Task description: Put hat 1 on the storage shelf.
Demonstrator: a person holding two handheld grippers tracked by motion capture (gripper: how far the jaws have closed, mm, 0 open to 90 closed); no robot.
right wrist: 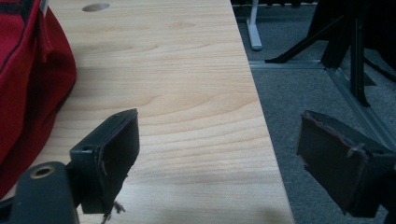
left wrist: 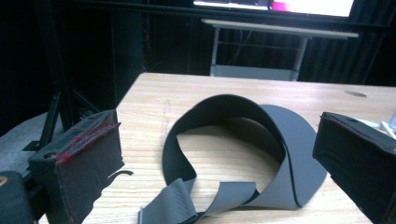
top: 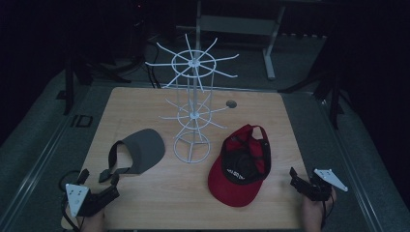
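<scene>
A grey visor (top: 140, 151) lies at the lower left of the wooden table (top: 159, 198) in the high view, its strap looping toward the left gripper (top: 115, 180), which sits at the bottom left corner with its jaws spread wide and nothing between them. In the left gripper view the visor's strap (left wrist: 187, 203) curls on the wood just ahead of the two black jaws, near but untouched. A red cap (top: 241, 166) rests upside down at the lower right of centre, and the right gripper (top: 293, 175) waits near the table's right edge, jaws likewise apart and empty; in the right gripper view the cap's red cloth (right wrist: 28, 84) fills the left side, apart from the jaws. A white wire display rack (top: 193, 116) stands upright in the middle of the table between the two hats, its arms bare.

The work looks to be at its opening step: approach, before any grasp. The next move probably calls for the left gripper to advance onto the visor's band and close on it, then lift it toward a rack arm.
</scene>
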